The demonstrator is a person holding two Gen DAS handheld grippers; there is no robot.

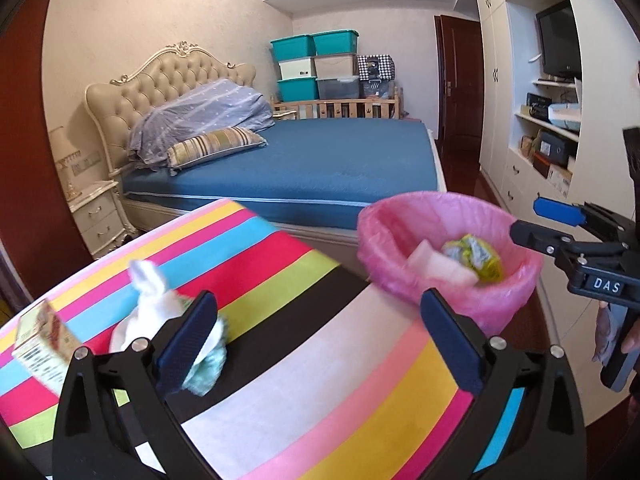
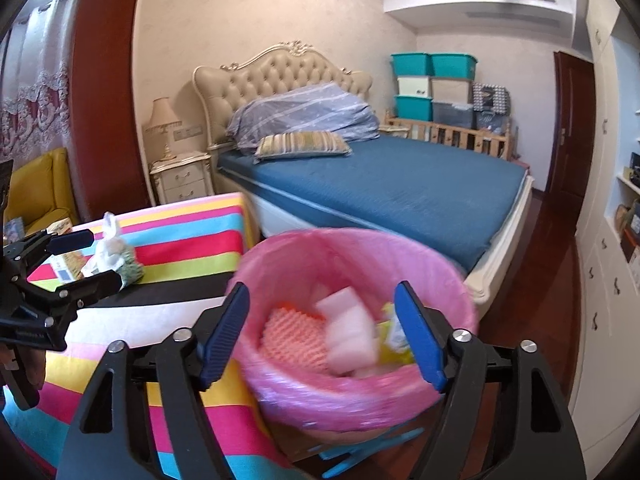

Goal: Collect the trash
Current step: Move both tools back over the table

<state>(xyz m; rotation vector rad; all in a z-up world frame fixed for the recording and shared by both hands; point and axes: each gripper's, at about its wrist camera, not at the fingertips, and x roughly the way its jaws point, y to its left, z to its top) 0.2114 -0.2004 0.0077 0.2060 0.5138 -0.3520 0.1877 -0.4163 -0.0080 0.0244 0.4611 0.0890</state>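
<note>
Wide-open left gripper (image 1: pixel 316 336) holds nothing; the white tied bag (image 1: pixel 160 312) sits just left of it, nearer than the right gripper (image 2: pixel 322 338), open and empty over the pink bin (image 2: pixel 400 404).

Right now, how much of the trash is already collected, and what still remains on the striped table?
Done: a white foam piece, a yellow wrapper and an orange textured piece lie in the pink-lined bin. In hand: nothing; the left gripper and the right gripper are open and empty. Left: the white tied bag and a small carton on the striped table.
</note>
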